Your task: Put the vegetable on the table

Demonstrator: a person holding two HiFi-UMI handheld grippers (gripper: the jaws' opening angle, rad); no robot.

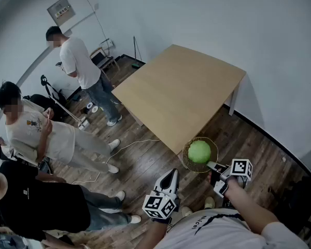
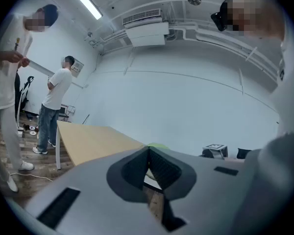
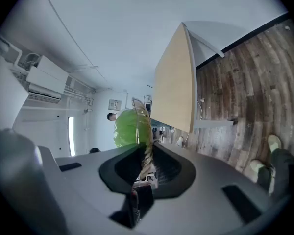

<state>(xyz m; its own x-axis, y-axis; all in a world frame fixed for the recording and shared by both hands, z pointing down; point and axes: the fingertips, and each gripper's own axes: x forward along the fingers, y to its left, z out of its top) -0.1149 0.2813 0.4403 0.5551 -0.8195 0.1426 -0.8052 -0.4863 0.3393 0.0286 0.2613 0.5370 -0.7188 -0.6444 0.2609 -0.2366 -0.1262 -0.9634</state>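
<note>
My right gripper [image 1: 214,167] pinches only the rim of the wire basket [image 1: 184,158], whose green cabbage [image 1: 199,151] hangs off the desk [image 1: 181,87] corner, left gripper [image 1: 170,176] closed and empty, so any tilt could roll it out.

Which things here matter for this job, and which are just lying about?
Job: green vegetable; basket holding it; right gripper clamped on its rim; table.
Lying about: white floor cable; chair by the wall; bystanders.

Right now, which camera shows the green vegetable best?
The head view: the green vegetable sits whole in the basket. The right gripper view shows it behind the rim; the left gripper view, only a sliver.
</note>
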